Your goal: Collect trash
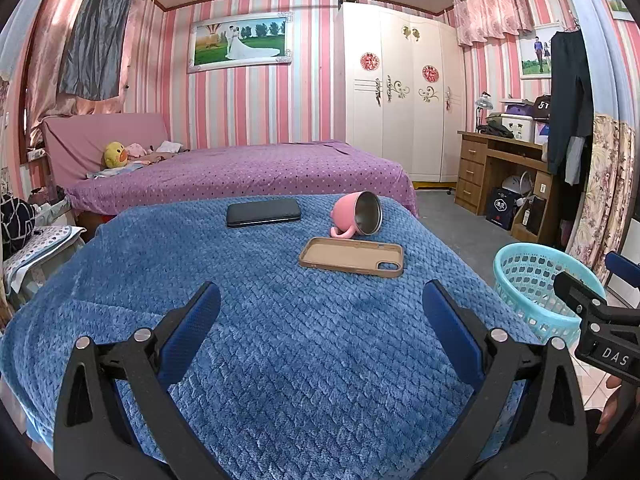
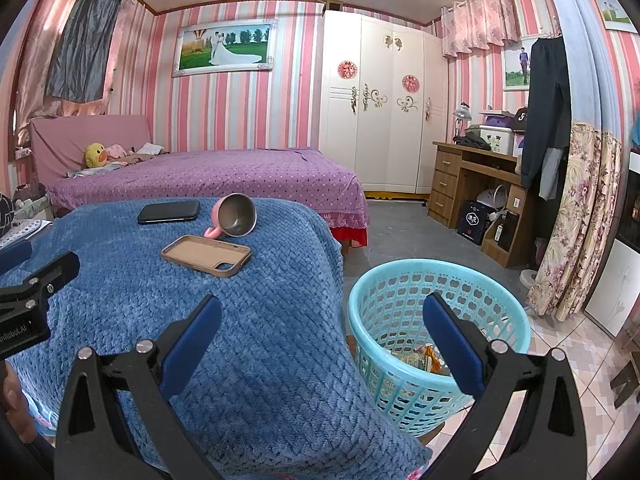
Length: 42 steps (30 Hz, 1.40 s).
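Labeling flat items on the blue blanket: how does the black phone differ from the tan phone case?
The black phone is dark and glossy; the tan phone case is matte tan. The phone shows a solid face; the case is an empty shell lying open side up, with a camera cutout. The phone lies farther back, left of the tipped pink mug; the case lies nearer, in front of it. Both lie flat on the blue blanket.

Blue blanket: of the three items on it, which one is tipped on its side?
The pink mug, lying with its steel-lined mouth facing the cameras. The black phone and the tan phone case both lie flat.
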Motion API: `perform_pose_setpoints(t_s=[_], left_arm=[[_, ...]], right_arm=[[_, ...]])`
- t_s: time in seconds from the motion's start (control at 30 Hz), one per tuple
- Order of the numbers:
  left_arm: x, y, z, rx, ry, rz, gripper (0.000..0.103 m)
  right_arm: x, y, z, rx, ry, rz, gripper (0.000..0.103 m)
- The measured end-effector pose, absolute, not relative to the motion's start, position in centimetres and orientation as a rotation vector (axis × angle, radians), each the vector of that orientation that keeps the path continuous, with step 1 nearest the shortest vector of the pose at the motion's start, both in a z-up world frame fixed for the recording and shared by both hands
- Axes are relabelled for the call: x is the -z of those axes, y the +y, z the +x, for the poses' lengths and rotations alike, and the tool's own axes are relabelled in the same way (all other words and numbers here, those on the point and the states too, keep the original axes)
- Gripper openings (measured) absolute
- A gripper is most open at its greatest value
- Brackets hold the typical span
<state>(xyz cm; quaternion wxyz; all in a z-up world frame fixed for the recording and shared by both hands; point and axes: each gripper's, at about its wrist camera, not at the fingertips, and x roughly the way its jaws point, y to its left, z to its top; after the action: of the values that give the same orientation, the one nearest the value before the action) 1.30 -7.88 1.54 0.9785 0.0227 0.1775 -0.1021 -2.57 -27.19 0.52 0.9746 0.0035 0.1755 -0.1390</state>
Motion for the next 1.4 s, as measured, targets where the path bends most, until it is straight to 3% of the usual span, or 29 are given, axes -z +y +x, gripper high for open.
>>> perform_pose_setpoints(t_s=[1.4], left_arm=[[-1.17,-7.92,1.56,0.197,0.356,0.051,0.098]], right_arm=[[-0.15,-26.86,-2.41,0.280,0.351,0.016,0.098]])
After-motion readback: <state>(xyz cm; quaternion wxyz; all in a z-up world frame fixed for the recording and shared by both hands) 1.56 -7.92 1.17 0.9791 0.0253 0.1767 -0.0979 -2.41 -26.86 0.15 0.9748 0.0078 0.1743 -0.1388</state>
